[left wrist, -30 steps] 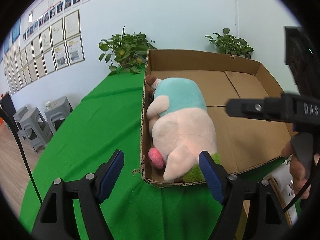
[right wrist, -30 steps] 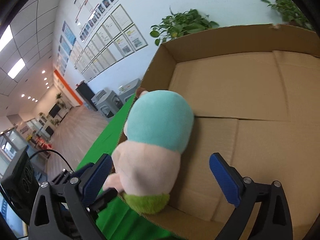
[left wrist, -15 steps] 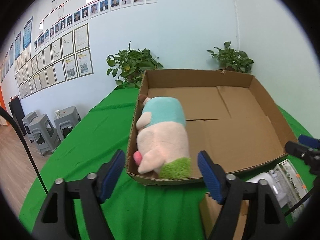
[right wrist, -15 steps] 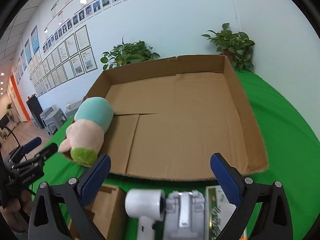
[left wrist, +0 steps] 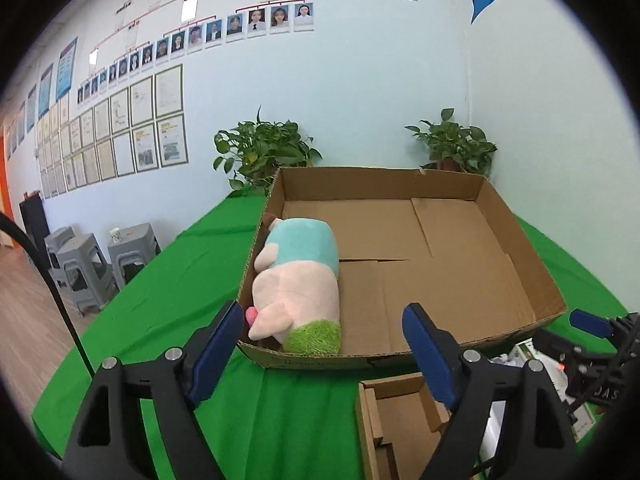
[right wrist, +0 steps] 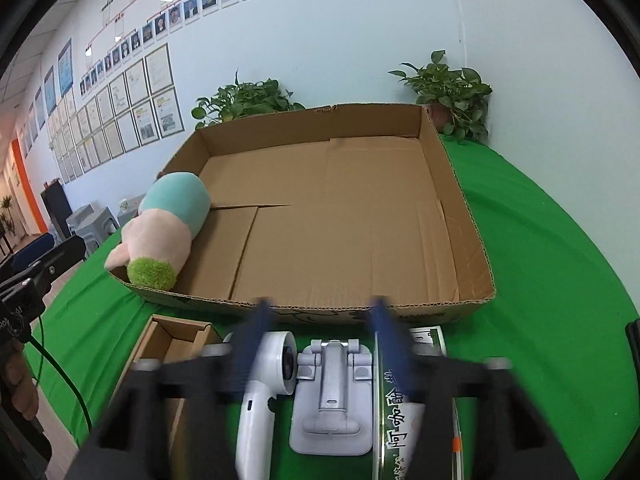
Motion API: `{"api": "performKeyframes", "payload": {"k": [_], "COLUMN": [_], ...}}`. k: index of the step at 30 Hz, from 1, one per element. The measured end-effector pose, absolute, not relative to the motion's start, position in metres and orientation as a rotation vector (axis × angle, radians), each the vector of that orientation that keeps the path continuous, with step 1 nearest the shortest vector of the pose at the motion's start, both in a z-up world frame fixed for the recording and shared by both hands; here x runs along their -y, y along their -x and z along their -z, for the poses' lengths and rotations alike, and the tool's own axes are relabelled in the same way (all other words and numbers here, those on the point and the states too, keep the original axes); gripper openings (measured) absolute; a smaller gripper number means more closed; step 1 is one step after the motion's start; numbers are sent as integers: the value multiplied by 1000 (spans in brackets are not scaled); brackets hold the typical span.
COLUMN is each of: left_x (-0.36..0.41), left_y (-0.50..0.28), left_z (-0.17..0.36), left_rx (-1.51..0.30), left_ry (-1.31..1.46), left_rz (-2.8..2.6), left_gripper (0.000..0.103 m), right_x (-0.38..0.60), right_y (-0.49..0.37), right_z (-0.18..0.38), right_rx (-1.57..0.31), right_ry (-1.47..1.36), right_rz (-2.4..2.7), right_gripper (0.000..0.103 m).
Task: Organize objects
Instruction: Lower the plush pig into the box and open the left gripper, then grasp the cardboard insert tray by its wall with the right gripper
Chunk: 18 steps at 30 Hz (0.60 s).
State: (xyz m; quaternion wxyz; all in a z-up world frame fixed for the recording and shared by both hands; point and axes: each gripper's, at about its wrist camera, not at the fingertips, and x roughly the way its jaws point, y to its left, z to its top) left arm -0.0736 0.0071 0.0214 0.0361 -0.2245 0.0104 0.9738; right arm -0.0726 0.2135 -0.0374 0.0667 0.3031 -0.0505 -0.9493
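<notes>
1. plush toy (left wrist: pixel 298 280) lies inside the big cardboard box (right wrist: pixel 460 216), tucked against its left wall near the front left corner, so that item looks already stowed.
2. left gripper (left wrist: pixel 320 352) hangs in front of the box; its jaws have just been opening and hold nothing.
3. right gripper (right wrist: pixel 320 348) is blurred above the items on the table's near edge; its jaws have just been narrowing, nothing pressed between them.
4. beneath it sit a white handheld device (right wrist: pixel 260 392), a grey folding stand (right wrist: pixel 332 396) and a green printed packet (right wrist: pixel 400 432), beside a small open carton (right wrist: pixel 176 344).
5. judged step: choosing the next item; the stand seems likeliest, needing a descent and a firm pinch.
</notes>
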Motion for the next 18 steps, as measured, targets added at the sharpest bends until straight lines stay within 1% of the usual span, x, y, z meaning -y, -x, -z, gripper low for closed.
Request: {"api": "performKeyframes", "payload": {"k": [2, 4, 10, 14, 17, 18], "left_x": [-5, -6, -6, -2, 5, 6], "left_y": [72, 71, 68, 68, 63, 61], "left_z": [-21, -20, -19, -26, -35, -36], "left_rx": [-20, -30, -43, -94, -106, -98], "left_ry": [697, 704, 727, 758, 750, 754], "left_rz": [-2979, -2972, -2941, -2920, -2923, -2912], "left_gripper": [82, 82, 82, 82, 82, 82], "right_x": [-213, -211, -209, -200, -188, -184], "right_y": [66, 61, 42, 18, -11, -17], "right_z": [37, 36, 31, 17, -1, -5], "right_rx": [138, 113, 112, 163, 90, 76], "right_ry": [-891, -877, -800, -766, -688, -681], "right_rz": [2857, 2853, 2772, 2497, 2385, 2361], "right_gripper": [92, 97, 99, 97, 98, 102]}}
